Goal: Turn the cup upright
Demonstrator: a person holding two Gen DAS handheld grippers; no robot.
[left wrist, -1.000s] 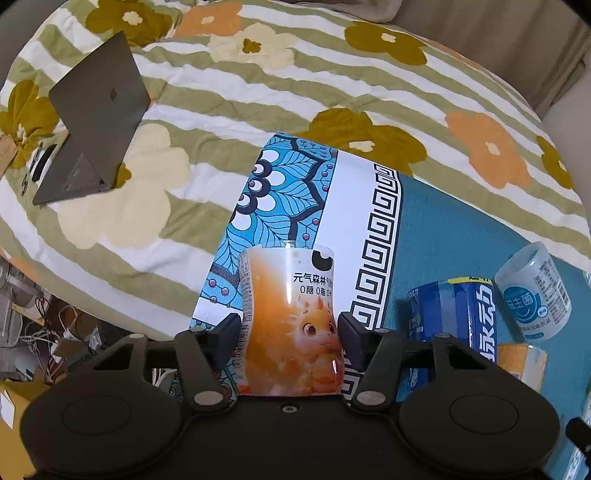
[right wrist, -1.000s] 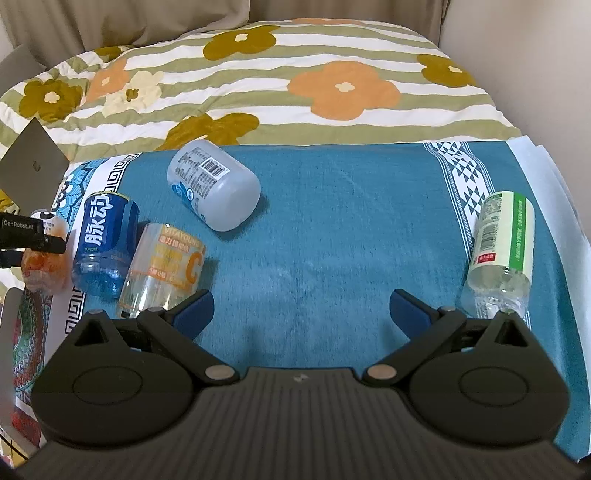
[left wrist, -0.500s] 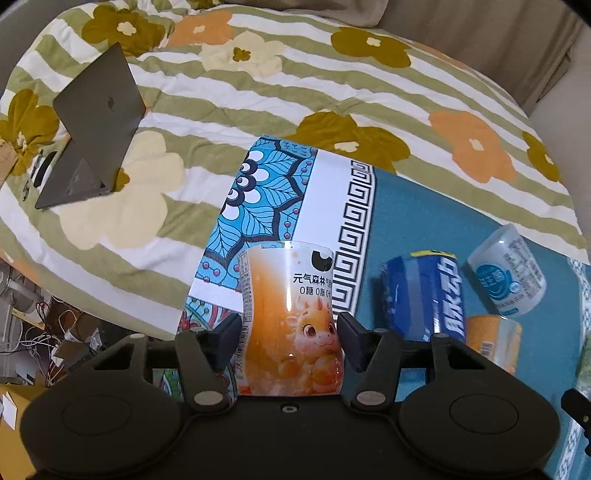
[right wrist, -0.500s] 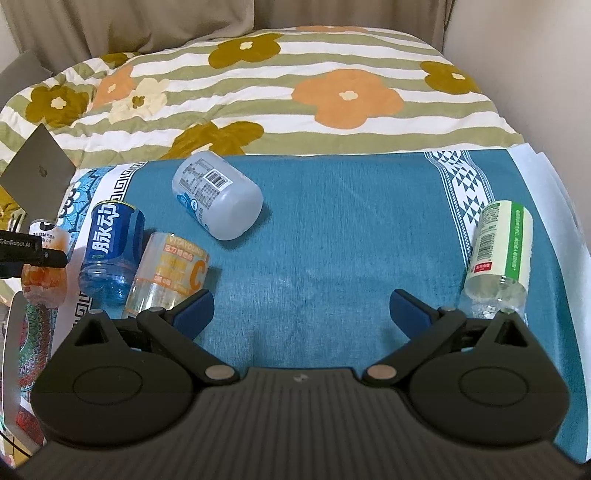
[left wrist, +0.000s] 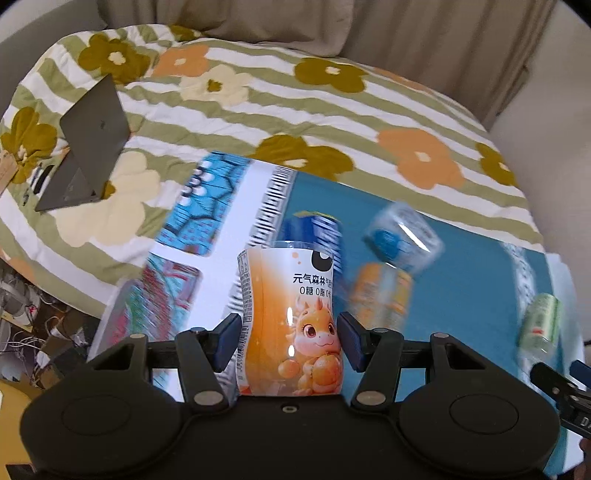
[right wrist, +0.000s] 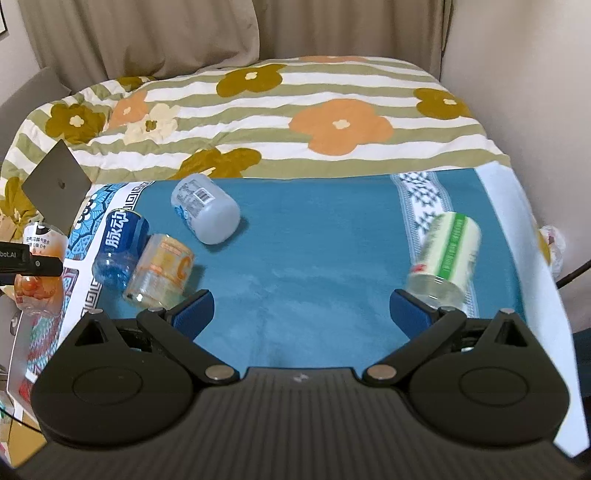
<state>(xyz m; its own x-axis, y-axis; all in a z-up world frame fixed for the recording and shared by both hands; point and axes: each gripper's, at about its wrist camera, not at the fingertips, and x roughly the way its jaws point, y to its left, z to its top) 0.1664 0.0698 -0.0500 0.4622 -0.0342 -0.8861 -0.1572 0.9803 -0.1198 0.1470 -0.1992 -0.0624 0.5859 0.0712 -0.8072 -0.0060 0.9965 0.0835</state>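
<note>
My left gripper [left wrist: 288, 338] is shut on an orange cup with a cartoon dragon label [left wrist: 291, 325] and holds it upright above the left edge of the mat. The same cup [right wrist: 38, 273] and the left gripper show at the far left of the right wrist view. My right gripper [right wrist: 301, 312] is open and empty above the blue mat [right wrist: 314, 266]. On the mat lie a blue cup [right wrist: 120, 249], an orange-yellow clear cup [right wrist: 162, 273], a white-grey cup [right wrist: 205, 208] and a green-labelled cup [right wrist: 445, 256], all on their sides.
The mat lies on a bed with a striped flower quilt [right wrist: 295, 110]. A grey laptop [left wrist: 86, 144] stands half open on the quilt at the left. Curtains [right wrist: 166, 33] and a wall are behind the bed. Cables and clutter [left wrist: 22, 317] lie on the floor left of the bed.
My left gripper has lifted and swung right with the orange cup, so more of the mat and the lying cups show. The right gripper has pulled back and tilted up a little.
</note>
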